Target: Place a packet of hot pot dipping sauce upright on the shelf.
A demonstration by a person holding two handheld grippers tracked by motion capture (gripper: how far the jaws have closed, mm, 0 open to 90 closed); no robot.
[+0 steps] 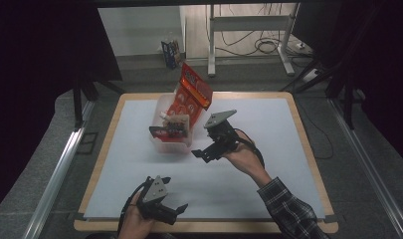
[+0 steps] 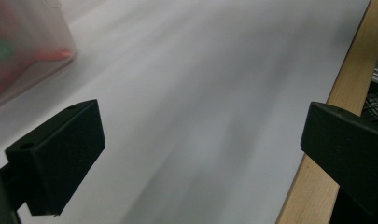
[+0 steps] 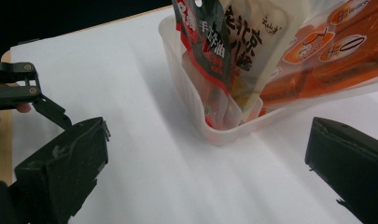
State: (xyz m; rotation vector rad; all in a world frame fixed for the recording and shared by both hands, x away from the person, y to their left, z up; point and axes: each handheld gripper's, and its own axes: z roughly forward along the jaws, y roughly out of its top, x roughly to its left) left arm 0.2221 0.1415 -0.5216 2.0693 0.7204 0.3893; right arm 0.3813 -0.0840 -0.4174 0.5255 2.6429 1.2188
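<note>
Looking like packing's about done: the translucent plastic bin (image 1: 170, 130) at frame centre already holds the orange snack packets (image 1: 191, 94), and both right gripper (image 1: 205, 151) and left gripper (image 1: 173, 211) sit empty, jaws spread.

Beyond the far edge of my white-topped table (image 1: 268, 184) with its wooden rim I see a metal stand (image 1: 249, 22) on the floor, tangled cables (image 1: 266, 46) beneath it, and a small blue carton (image 1: 170, 53) standing near the wall.
</note>
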